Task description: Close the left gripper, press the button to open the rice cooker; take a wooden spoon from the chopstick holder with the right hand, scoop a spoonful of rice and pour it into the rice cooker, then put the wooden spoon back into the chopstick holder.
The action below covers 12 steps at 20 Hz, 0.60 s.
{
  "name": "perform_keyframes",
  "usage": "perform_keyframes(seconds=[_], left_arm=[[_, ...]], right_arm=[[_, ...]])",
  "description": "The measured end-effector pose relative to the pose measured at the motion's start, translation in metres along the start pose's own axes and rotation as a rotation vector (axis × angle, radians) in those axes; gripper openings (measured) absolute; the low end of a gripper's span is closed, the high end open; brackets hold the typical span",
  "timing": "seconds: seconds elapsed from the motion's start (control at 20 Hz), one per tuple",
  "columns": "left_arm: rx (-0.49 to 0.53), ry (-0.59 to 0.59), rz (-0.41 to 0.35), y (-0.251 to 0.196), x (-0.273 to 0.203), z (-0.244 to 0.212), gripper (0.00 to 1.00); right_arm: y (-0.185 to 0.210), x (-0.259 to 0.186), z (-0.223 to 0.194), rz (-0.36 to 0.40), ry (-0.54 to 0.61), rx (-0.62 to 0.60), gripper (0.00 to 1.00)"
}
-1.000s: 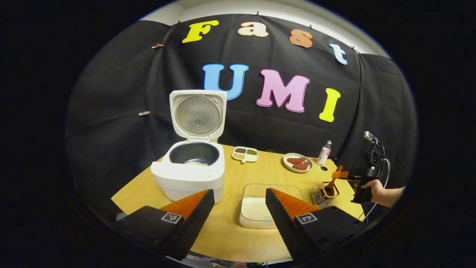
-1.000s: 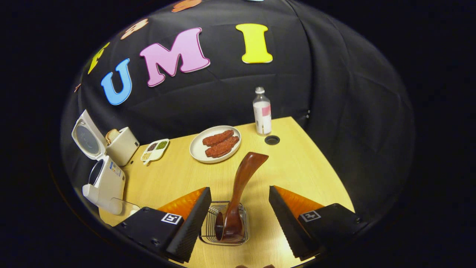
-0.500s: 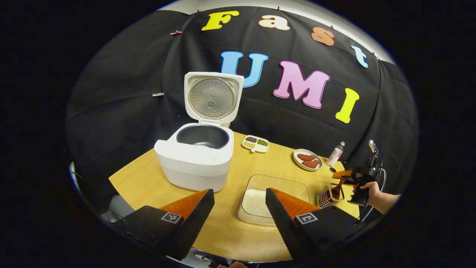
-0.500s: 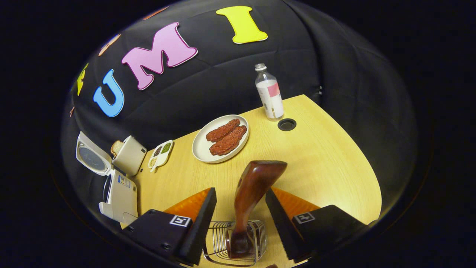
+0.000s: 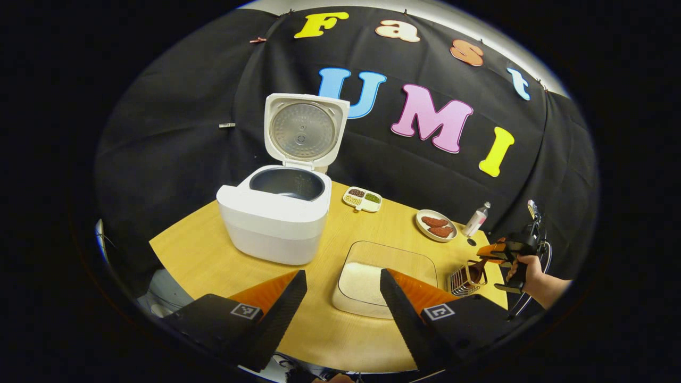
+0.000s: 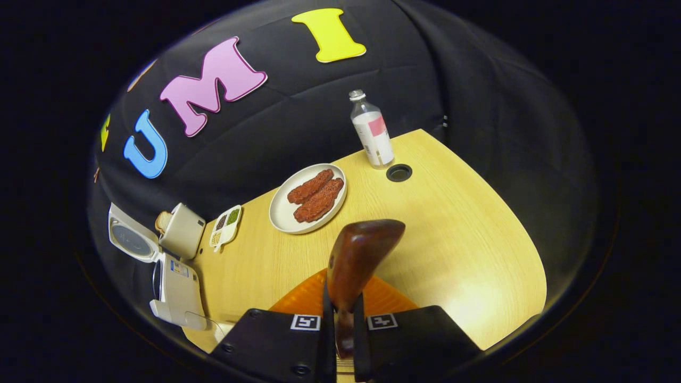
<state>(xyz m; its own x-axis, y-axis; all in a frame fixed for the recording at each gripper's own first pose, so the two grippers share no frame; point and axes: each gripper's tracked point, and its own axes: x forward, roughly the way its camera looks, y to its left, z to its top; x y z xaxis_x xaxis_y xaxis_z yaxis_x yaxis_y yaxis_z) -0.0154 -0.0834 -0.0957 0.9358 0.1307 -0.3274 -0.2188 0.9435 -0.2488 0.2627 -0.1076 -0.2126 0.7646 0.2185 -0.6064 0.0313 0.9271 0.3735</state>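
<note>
In the left gripper view I am looking past my left gripper [image 5: 340, 298], whose fingers are standing spread with nothing between them, above the near edge of the table [image 5: 202, 255]. The rice cooker [image 5: 276, 213] is sitting white and squat at the table's left, its lid standing upright and its dark inner pot showing. A clear tray of rice [image 5: 372, 276] is lying just ahead of my fingers. Far right, a hand [image 5: 532, 271] is holding the right gripper [image 5: 492, 254] over the wire chopstick holder [image 5: 465, 279], with the wooden spoon [image 5: 475, 268] standing in it.

In the right gripper view my right gripper [image 6: 343, 324] is pinching the wooden spoon [image 6: 354, 260] by its glossy dark-brown handle, both fingers pressing its sides. Here I am seeing a toaster [image 6: 182, 231] with bread behind the rice cooker [image 6: 173, 282], a plate [image 6: 282, 213] of reddish patties, a divided dish [image 6: 226, 226] and a bottle [image 6: 371, 130] whose pink-and-white label I cannot read
</note>
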Motion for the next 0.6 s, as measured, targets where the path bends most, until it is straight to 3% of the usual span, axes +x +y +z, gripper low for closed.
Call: perform_keyframes(seconds=[0.4,0.6], left_arm=[[-0.026,-0.039,-0.106,0.012,-0.013,0.007,0.95],[0.089,-0.055,-0.126,0.042,-0.020,0.010,0.95]], right_arm=[[0.031,-0.076,0.042,-0.022,-0.139,-0.031,0.17],[0.071,-0.116,0.039,-0.010,-0.188,-0.060,0.17]])
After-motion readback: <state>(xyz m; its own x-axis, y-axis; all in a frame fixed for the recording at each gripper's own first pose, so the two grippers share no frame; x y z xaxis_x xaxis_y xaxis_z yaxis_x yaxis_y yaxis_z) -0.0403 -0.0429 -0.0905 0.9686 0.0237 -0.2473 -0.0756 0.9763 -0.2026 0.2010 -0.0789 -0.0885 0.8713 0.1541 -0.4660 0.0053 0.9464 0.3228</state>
